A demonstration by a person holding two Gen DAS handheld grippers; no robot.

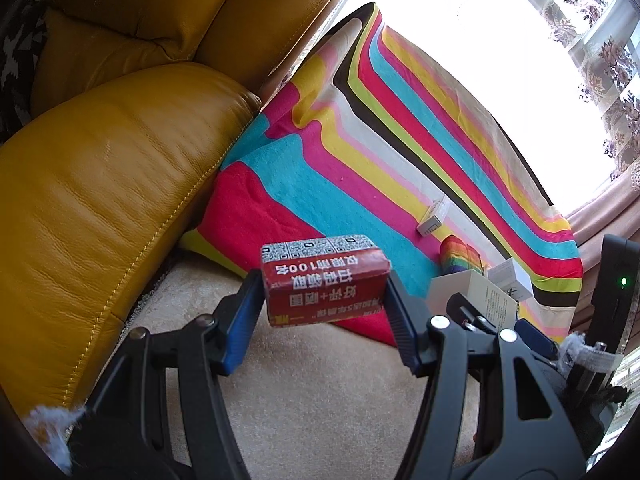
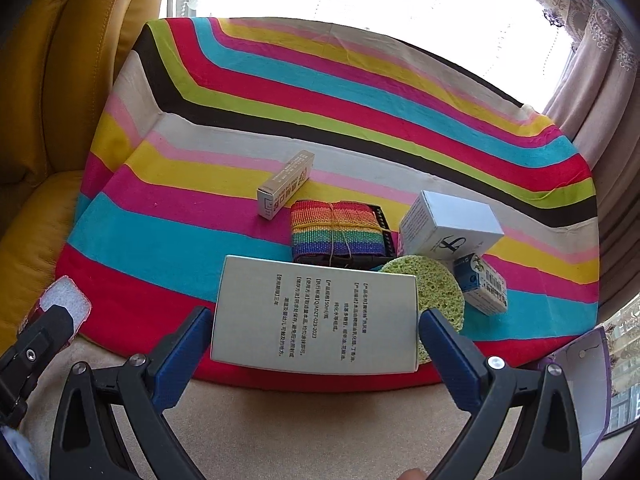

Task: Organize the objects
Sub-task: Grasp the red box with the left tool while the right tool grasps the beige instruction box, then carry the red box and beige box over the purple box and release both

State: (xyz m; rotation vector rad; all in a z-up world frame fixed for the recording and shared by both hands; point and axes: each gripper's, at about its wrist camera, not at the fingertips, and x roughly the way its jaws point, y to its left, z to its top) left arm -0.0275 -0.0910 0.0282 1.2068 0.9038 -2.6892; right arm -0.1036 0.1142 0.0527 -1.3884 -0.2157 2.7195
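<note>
My left gripper (image 1: 325,292) is shut on a red box (image 1: 325,280) with QR codes on top, held above the cream floor by the striped cloth's near edge. My right gripper (image 2: 316,336) is shut on a flat white box (image 2: 316,318) with printed text, held over the striped cloth's (image 2: 360,92) front edge. On the cloth lie a narrow silver box (image 2: 285,184), a rainbow strap bundle (image 2: 336,230), a green round sponge (image 2: 430,284), a white cube box (image 2: 452,226) and a small blue-white box (image 2: 486,288). The left gripper with its red box shows at the right wrist view's left edge (image 2: 60,312).
A yellow leather sofa (image 1: 100,200) stands left of the cloth. Curtains (image 2: 600,80) and a bright window are behind and to the right. Cream carpet (image 2: 320,420) lies in front. A purple translucent panel (image 2: 584,392) stands at the right.
</note>
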